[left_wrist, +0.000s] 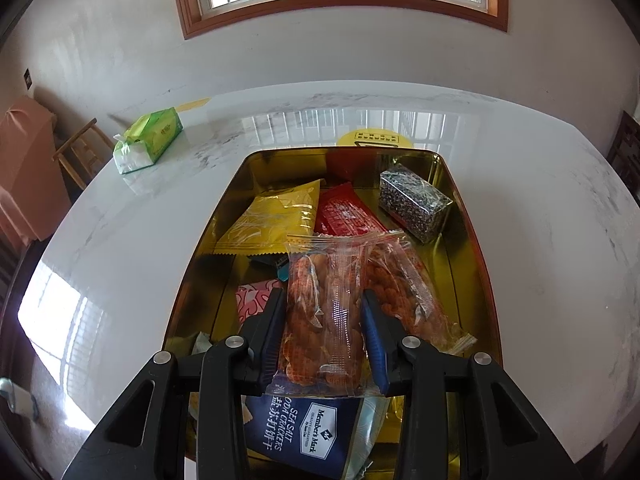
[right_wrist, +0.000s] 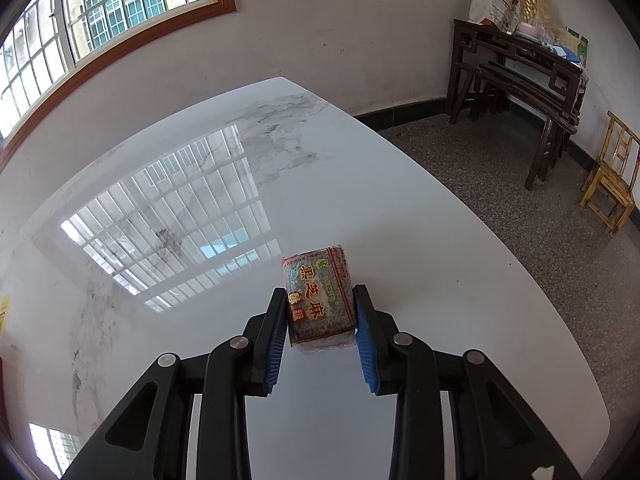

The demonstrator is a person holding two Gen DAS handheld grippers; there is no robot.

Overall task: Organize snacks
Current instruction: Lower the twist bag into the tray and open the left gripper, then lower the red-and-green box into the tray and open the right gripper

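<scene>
My left gripper is shut on a clear packet of orange snacks, held over a gold tin. A second clear packet of orange snacks lies just to its right inside the tin. The tin also holds a yellow packet, a red packet, a dark sesame block, a pink packet and a blue cracker packet. In the right wrist view my right gripper is shut on a black sesame cake block that rests on the white marble table.
A green tissue pack lies on the table at the far left. A yellow sticker shows behind the tin. A wooden stool stands past the left table edge. A dark side table and a wooden chair stand on the floor at the right.
</scene>
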